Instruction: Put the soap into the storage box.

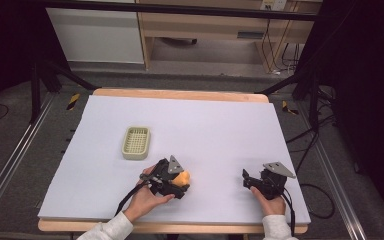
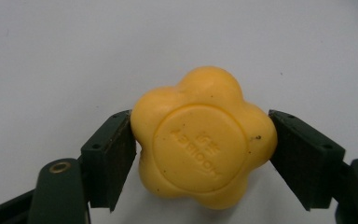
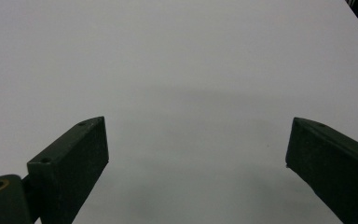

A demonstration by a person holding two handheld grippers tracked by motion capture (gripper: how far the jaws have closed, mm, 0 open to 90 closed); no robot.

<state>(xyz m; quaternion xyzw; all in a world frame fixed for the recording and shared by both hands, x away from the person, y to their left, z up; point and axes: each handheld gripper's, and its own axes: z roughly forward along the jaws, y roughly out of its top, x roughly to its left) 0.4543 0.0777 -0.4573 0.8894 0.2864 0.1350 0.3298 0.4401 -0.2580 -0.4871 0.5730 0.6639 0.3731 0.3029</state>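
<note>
— While it lies near the front of the white counter (image 1: 220,125), what has hold of the yellow flower-shaped soap (image 2: 204,137)?
— The left gripper (image 1: 180,184); its jaws press the soap's two sides.
— And the right gripper (image 1: 247,179)?
— Low over the counter near the front right, jaws spread wide, nothing between them.
— Farther back?
— A pale green soap dish (image 1: 136,142), apart from the soap.
</note>
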